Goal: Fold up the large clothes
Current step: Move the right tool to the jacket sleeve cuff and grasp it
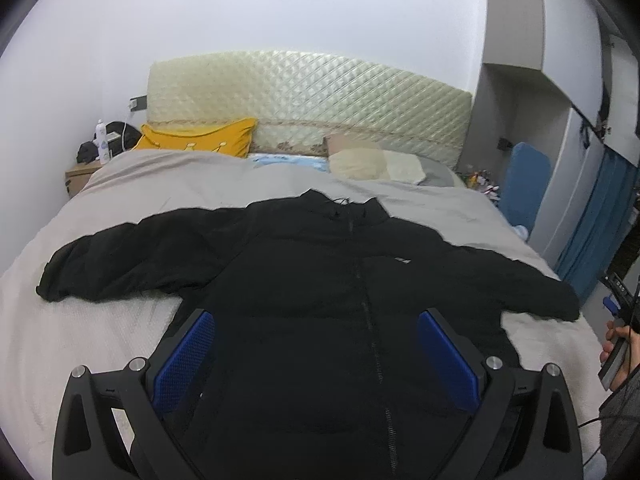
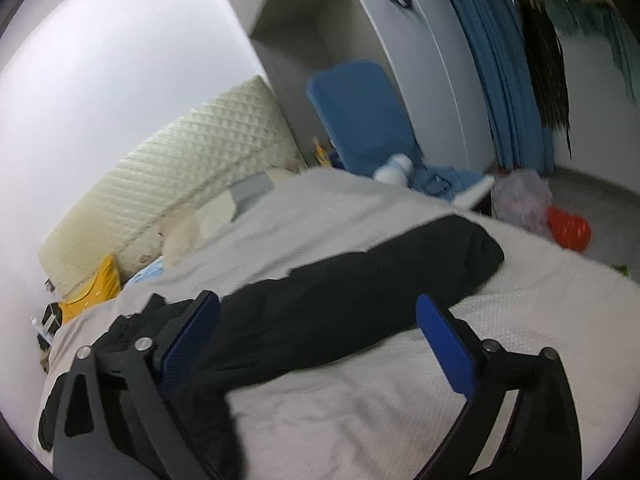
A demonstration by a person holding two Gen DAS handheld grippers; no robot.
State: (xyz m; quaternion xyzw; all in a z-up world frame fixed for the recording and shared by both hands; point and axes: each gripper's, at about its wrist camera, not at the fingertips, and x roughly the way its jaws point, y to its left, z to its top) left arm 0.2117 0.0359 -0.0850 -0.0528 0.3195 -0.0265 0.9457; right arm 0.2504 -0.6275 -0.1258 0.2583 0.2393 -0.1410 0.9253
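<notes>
A black puffer jacket (image 1: 328, 272) lies front up on the bed, zipped, with both sleeves spread to the sides. My left gripper (image 1: 316, 326) hovers above the jacket's lower body, its blue pads wide apart and nothing between them. In the right wrist view the jacket's right sleeve (image 2: 360, 276) stretches across the bed towards its cuff at the upper right. My right gripper (image 2: 318, 316) stands open over the upper part of that sleeve, tilted, with no pad pressing the cloth. A hand on the right gripper's handle (image 1: 616, 344) shows at the right edge of the left wrist view.
The bed (image 1: 48, 340) has a pale grey-white cover, a quilted cream headboard (image 1: 308, 108), a yellow pillow (image 1: 196, 138) and a beige pillow (image 1: 372, 164). A nightstand with bottles (image 1: 86, 168) stands at the left. Blue board (image 2: 360, 120), wardrobe, bags (image 2: 568, 228) lie beyond the right side.
</notes>
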